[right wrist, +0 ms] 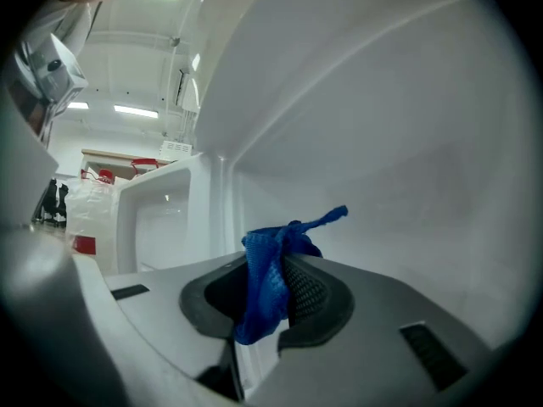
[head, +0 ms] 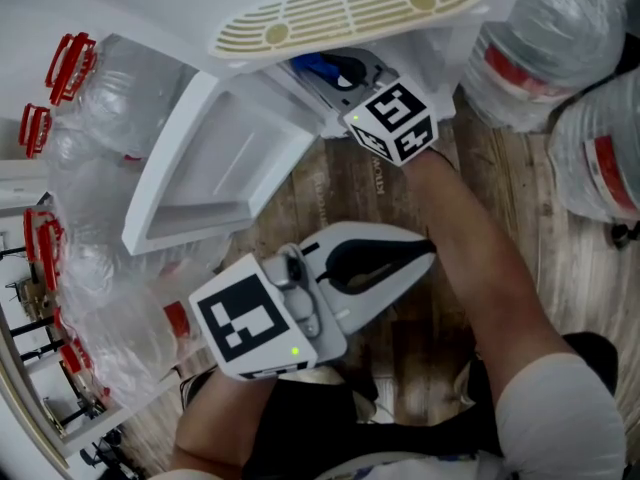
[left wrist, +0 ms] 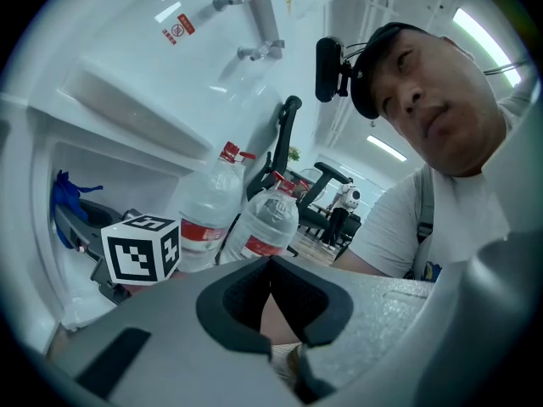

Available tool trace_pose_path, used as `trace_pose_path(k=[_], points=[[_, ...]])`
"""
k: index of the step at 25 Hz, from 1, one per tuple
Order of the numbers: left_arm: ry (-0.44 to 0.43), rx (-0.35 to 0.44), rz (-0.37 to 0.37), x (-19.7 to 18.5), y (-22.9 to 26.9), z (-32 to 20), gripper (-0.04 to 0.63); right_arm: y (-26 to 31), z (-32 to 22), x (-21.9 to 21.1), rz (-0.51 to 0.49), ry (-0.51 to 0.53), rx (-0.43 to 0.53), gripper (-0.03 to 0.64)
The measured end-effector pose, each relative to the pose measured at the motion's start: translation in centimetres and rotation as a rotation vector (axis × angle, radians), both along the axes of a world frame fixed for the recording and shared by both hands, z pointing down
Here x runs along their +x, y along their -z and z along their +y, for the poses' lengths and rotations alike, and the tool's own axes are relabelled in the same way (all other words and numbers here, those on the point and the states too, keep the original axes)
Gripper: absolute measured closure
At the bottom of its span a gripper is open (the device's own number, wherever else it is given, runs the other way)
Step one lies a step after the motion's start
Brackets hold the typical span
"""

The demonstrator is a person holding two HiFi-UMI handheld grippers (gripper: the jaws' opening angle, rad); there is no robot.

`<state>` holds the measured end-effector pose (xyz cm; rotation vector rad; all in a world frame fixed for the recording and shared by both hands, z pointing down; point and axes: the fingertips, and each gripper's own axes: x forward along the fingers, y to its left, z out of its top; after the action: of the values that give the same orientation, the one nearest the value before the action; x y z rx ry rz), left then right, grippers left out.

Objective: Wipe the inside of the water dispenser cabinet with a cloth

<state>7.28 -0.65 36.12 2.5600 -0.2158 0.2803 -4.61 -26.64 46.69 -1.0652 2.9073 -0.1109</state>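
Observation:
My right gripper is shut on a blue cloth and reaches inside the white water dispenser cabinet, close to its bare inner wall. From the head view, its marker cube sits at the cabinet opening, with the blue cloth just inside. The cabinet door stands open to the left. Lower down, my left gripper hangs over the wooden floor, shut with nothing in it. The left gripper view shows its pads meeting and the cloth far left.
Large water bottles stand right of the dispenser, and plastic-wrapped bottles with red caps lie to the left. The dispenser's slotted drip tray juts out above the cabinet. Office chairs stand far behind.

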Motion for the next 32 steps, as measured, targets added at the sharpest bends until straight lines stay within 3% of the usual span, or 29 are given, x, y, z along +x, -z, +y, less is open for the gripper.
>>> trace_pose_path(k=[5, 12, 15, 20, 32], points=[[-0.007, -0.01, 0.005, -0.1, 0.1, 0.3, 0.592, 0.3, 2.5, 0.7, 0.058, 0.057, 0.024, 0.546], [-0.031, -0.016, 0.038, 0.0, 0.8, 0.9, 0.592, -0.3, -1.4, 3.8, 0.221, -0.024, -0.028, 0.546], [-0.027, -0.014, 0.063, -0.3, 1.4, 0.5, 0.592, -0.2, -3.8, 4.0, 0.21, -0.076, -0.057, 0.546], [-0.029, -0.002, 0.096, -1.0, 1.9, -0.1, 0.592, 0.9, -5.5, 1.9, 0.175, -0.121, -0.026, 0.545], [-0.019, 0.018, 0.077, -1.9, 2.1, 0.0, 0.592, 5.0, 1.1, -0.2, 0.143, -0.129, 0.136, 0.545]])
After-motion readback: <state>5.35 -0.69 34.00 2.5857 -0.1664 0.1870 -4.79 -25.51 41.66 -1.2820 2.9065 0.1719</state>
